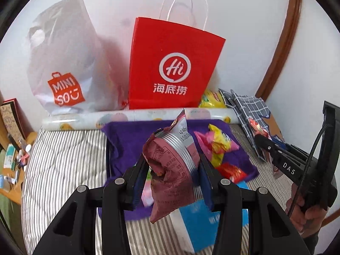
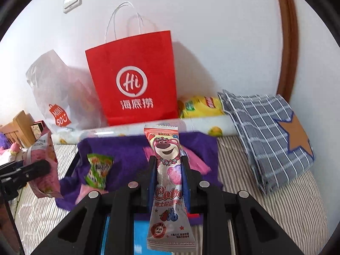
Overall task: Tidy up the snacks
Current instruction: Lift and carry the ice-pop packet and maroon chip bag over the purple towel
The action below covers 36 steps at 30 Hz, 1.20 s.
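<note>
Maroon snack bag (image 1: 172,170) between left fingers (image 1: 139,176), clamped

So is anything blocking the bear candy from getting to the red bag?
Nothing visible blocks it. The right gripper holds the bear candy packet above the purple cloth. The rolled mat lies low before the red Haidilao bag.

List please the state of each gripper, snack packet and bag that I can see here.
Left gripper: shut on maroon snack packet, lifted.
Right gripper: shut on pink bear packet, lifted.
Red paper bag: upright against the wall.
Green packet: lying on purple cloth.
</note>
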Each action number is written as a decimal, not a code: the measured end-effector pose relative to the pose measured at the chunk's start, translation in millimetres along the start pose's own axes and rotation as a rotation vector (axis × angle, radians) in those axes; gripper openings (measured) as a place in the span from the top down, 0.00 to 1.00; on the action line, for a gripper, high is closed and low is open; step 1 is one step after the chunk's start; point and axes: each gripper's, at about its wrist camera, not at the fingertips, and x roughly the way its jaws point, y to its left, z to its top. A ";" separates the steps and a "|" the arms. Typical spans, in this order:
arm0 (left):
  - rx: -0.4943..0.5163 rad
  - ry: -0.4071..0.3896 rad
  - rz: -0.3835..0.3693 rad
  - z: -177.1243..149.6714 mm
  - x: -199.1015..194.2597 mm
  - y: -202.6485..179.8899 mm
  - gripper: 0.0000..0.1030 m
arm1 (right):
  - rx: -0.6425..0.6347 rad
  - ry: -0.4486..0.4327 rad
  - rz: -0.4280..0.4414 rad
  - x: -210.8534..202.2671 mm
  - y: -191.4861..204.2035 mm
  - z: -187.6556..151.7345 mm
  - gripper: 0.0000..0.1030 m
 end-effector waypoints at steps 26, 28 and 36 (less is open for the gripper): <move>0.013 0.028 0.086 -8.0 36.5 19.5 0.56 | -0.025 0.066 0.021 50.1 -0.3 -9.2 0.80; 0.017 0.022 0.090 -6.7 33.7 18.7 0.56 | -0.041 0.066 0.013 49.1 3.3 -8.6 0.80; 0.027 0.018 0.087 -5.5 31.5 14.9 0.56 | -0.046 0.066 0.015 45.9 3.5 -5.7 0.80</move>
